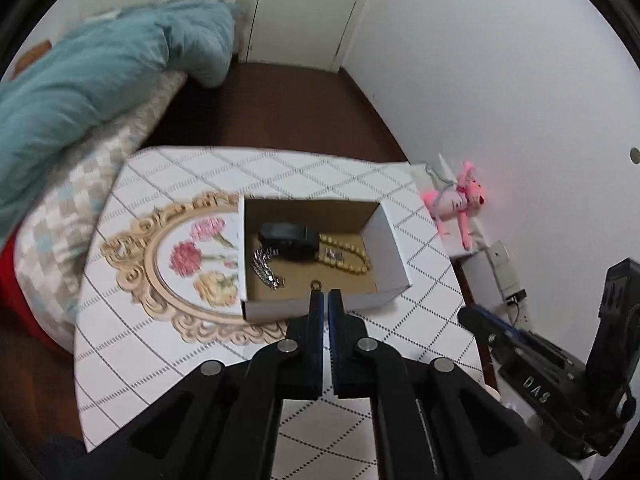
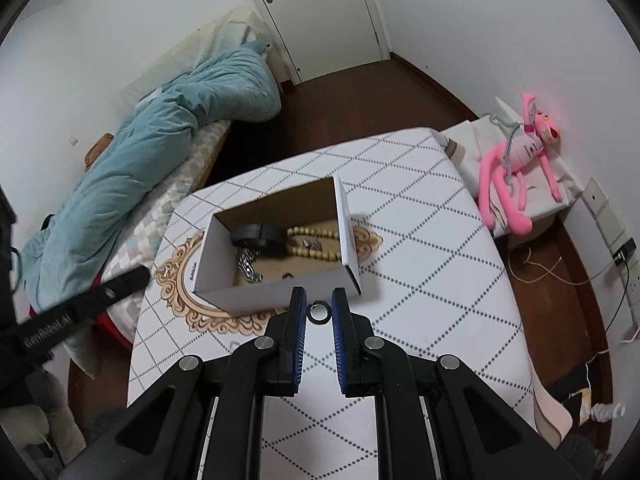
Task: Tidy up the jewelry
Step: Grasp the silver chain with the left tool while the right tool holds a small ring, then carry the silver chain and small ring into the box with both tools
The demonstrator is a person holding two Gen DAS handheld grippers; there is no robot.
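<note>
the left tool is clenched, a small ring at its tips above the box. the right tool is partly open around a dark ring, near the box on the counter.

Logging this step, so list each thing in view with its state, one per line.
Box: open, on the table.
Black band: in the box.
Beads: in the box.
Metal bracelet: in the box.
Ring: between right gripper fingers, outside the box.
Left gripper: shut, nothing seen held.
Door: closed.
</note>
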